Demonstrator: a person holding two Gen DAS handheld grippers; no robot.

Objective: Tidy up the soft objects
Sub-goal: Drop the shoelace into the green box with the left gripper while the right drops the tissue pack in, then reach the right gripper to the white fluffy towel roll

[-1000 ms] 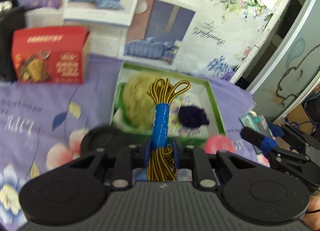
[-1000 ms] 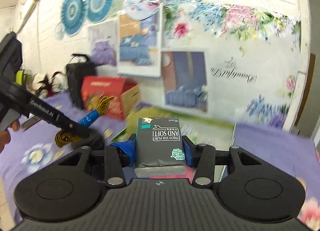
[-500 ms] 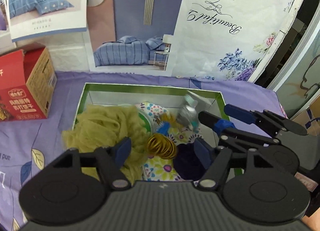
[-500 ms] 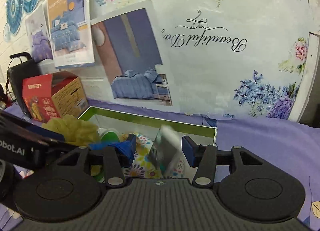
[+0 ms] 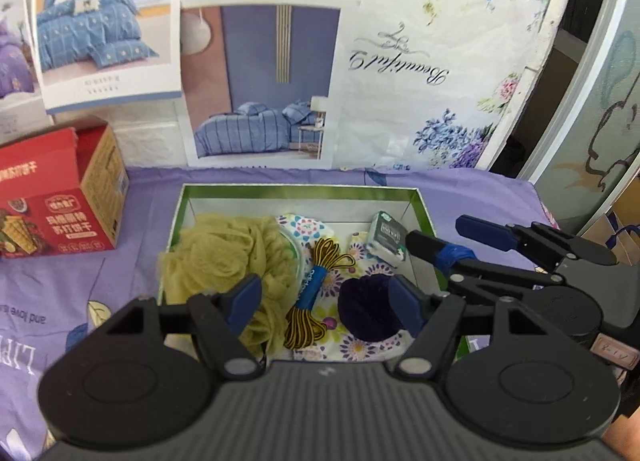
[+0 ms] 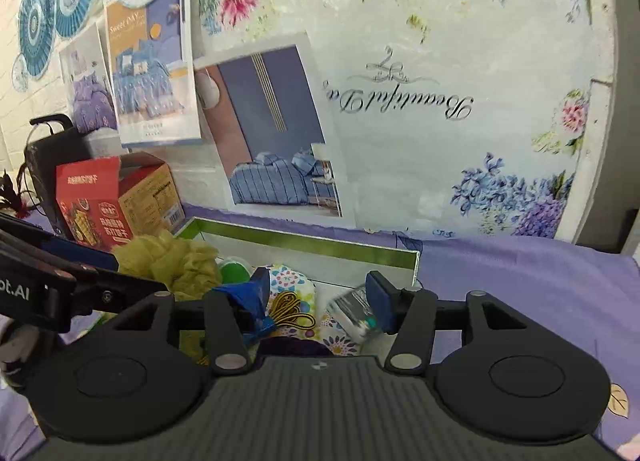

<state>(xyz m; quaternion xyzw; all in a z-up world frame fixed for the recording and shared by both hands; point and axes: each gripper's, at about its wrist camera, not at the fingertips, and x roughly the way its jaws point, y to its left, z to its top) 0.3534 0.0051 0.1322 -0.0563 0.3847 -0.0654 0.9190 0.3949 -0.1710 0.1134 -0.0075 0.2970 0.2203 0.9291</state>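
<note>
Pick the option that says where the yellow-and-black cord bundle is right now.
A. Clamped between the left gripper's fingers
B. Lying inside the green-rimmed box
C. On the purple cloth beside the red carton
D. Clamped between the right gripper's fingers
B: the yellow-and-black cord bundle lies on the floral cloth inside the green-rimmed box, between the yellow-green mesh pouf and the dark purple pompom, while the left gripper and the right gripper are both open and hold nothing.
</note>
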